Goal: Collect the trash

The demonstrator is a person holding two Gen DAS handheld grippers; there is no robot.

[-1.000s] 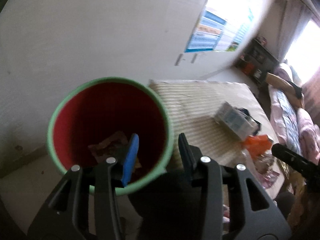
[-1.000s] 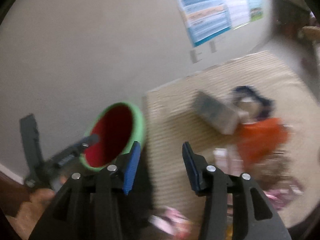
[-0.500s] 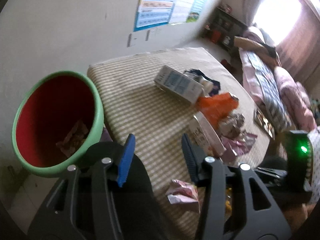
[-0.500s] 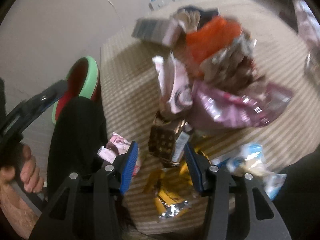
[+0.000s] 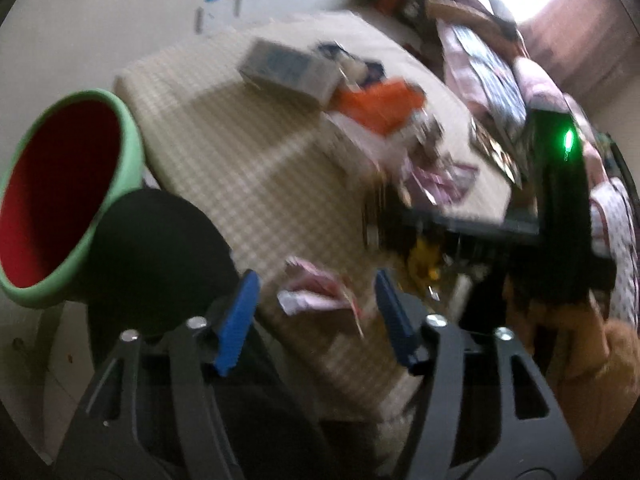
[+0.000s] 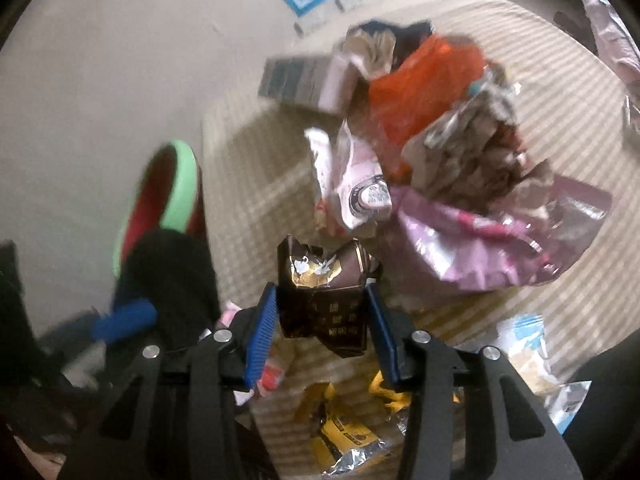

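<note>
**A:** Checked beige cloth covers the whole worktop (image 6: 248, 184), and the trash pile is dumped on the half away from the green bin (image 5: 68, 200). What's in the way of the brown-and-gold wrapper (image 6: 324, 300)?

**B:** Plenty. Right behind it there's a pink-white pouch (image 6: 356, 176) and a shiny purple foil bag (image 6: 500, 236), with a crumpled silver-brown wrapper (image 6: 480, 152) and an orange bag (image 6: 420, 84) stacked further back. A grey carton (image 6: 300, 80) lies at the far edge of the heap, on the bin's side. Yellow packets (image 6: 344, 436) sit just under the right tool (image 6: 322, 336), a pale blue one (image 6: 524, 344) off to the side away from the bin.

**A:** And the tools?

**B:** Right one has both blue pads pressed against the brown-and-gold wrapper, so it's got hold of it. Left tool (image 5: 316, 320) is spread wide with nothing in it, hanging over a crumpled pink-white scrap (image 5: 316, 296) near the worktop's front edge.

**A:** The bin?

**B:** Red inside, green rim, off the worktop's corner on the far side from the pile. A black rounded shape (image 5: 160, 264) covers its lower edge. Too blurry and angled to tell what's in it.
</note>
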